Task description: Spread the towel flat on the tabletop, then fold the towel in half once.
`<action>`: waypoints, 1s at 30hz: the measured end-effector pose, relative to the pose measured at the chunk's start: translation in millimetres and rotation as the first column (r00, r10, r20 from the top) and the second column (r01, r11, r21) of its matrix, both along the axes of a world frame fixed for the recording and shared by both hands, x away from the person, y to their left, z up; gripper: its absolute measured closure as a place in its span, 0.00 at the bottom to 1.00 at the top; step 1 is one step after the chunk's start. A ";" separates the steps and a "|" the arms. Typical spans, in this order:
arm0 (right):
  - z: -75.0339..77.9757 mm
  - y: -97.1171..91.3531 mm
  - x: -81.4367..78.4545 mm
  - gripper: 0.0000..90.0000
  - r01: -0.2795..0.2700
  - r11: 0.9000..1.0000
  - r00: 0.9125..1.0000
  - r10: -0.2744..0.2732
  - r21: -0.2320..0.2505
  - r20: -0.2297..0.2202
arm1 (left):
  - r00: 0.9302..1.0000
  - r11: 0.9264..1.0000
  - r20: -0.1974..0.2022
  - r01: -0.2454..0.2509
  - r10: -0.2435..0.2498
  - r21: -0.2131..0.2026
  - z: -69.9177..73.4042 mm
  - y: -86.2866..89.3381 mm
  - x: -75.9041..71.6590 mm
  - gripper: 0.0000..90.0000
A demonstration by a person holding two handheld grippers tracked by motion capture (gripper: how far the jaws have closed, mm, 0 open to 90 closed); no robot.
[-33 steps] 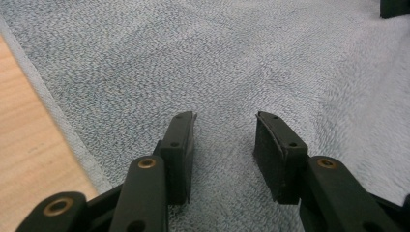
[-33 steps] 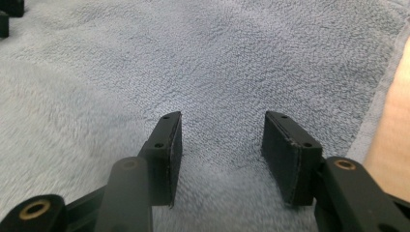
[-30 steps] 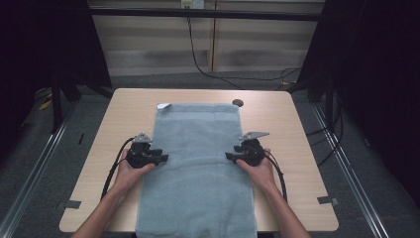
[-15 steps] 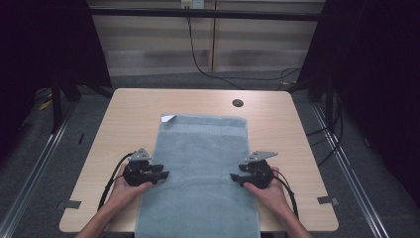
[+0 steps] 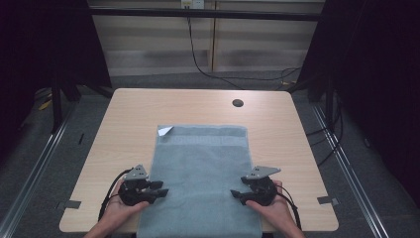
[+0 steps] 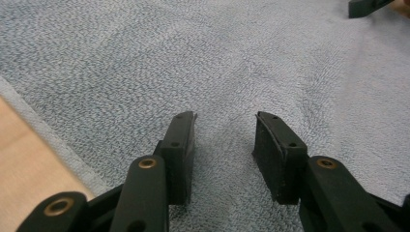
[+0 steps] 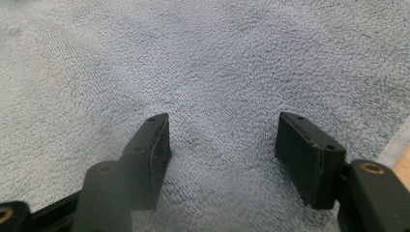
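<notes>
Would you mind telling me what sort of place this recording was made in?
Probably a lab recording booth rather than a home: a bare wooden table stands between black curtains, cables trail over a grey floor, and tape marks sit on the table's edge. A grey towel lies on it.

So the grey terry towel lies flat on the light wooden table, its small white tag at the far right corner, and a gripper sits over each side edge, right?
Not quite: the small white tag is at the far left corner of the grey terry towel, as the high view shows. The rest holds: the towel lies flat on the light wooden table, with the left gripper and right gripper over its side edges.
</notes>
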State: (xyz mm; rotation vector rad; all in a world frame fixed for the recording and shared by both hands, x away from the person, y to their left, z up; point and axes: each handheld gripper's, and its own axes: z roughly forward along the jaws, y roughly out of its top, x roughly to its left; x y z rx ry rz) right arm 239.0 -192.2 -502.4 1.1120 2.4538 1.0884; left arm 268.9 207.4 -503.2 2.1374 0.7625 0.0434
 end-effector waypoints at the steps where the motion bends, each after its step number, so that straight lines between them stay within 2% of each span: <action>1: 0.3 0.1 -1.7 0.42 -0.003 1.000 1.000 0.003 -0.002 -0.003 | 1.000 1.000 -0.001 -0.001 0.001 0.003 0.3 0.0 -2.4 0.65; 4: 1.1 0.6 -6.4 0.42 0.004 1.000 1.000 -0.004 0.000 -0.012 | 0.999 0.999 0.033 0.009 -0.011 0.036 1.8 -3.8 -13.3 0.65; 8: 3.0 3.1 -19.6 0.42 -0.011 1.000 1.000 0.011 -0.013 -0.023 | 1.000 1.000 -0.007 0.020 -0.020 0.012 2.3 -2.6 -22.6 0.64; 10: 3.3 1.5 -24.9 0.42 -0.010 1.000 0.999 0.011 0.016 -0.041 | 0.999 1.000 -0.023 0.027 -0.027 0.009 2.9 -1.4 -25.8 0.64; 14: 5.4 -3.0 -32.9 0.42 -0.001 0.998 0.995 0.007 0.061 -0.096 | 0.997 0.997 -0.039 0.070 -0.069 0.028 6.5 -4.4 -28.7 0.62; 15: 6.1 -4.1 -33.3 0.42 0.004 0.998 0.994 0.004 0.067 -0.107 | 0.997 0.997 -0.043 0.069 -0.068 0.018 7.8 -5.1 -27.1 0.60; 16: 6.7 -5.4 -32.3 0.41 0.006 0.997 0.994 0.003 0.083 -0.106 | 0.998 0.998 -0.028 0.060 -0.059 0.008 10.3 -5.2 -25.2 0.58; 18: 9.3 -7.9 -28.1 0.41 0.010 0.993 0.996 0.001 0.119 -0.091 | 0.999 0.999 -0.009 0.043 -0.043 -0.022 16.1 -5.3 -20.4 0.56; 21: 12.5 -8.4 -21.4 0.41 0.024 0.992 0.996 -0.012 0.126 -0.093 | 1.000 1.000 0.015 0.018 -0.018 -0.009 20.5 -6.0 -8.4 0.54; 23: 13.9 -8.9 -15.8 0.41 0.018 0.993 0.997 -0.008 0.115 -0.082 | 0.999 1.000 0.035 -0.021 0.022 -0.018 22.1 -4.5 1.5 0.53; 25: 16.8 -10.5 -8.7 0.41 0.026 0.994 0.997 -0.017 0.106 -0.077 | 0.998 0.999 0.043 -0.041 0.041 0.002 23.2 -1.9 13.8 0.53; 27: 19.9 -13.9 0.4 0.41 0.034 0.994 0.998 -0.028 0.101 -0.063 | 0.996 0.996 0.038 -0.080 0.081 -0.025 22.9 0.2 25.9 0.53; 28: 21.3 -16.0 5.4 0.41 0.041 0.994 0.998 -0.035 0.100 -0.059 | 0.996 0.996 0.033 -0.085 0.085 -0.019 22.3 -1.0 31.7 0.53; 30: 24.0 -20.6 15.6 0.42 0.059 0.992 0.997 -0.053 0.110 -0.055 | 0.994 0.995 0.055 -0.100 0.099 0.016 19.7 -4.3 43.2 0.53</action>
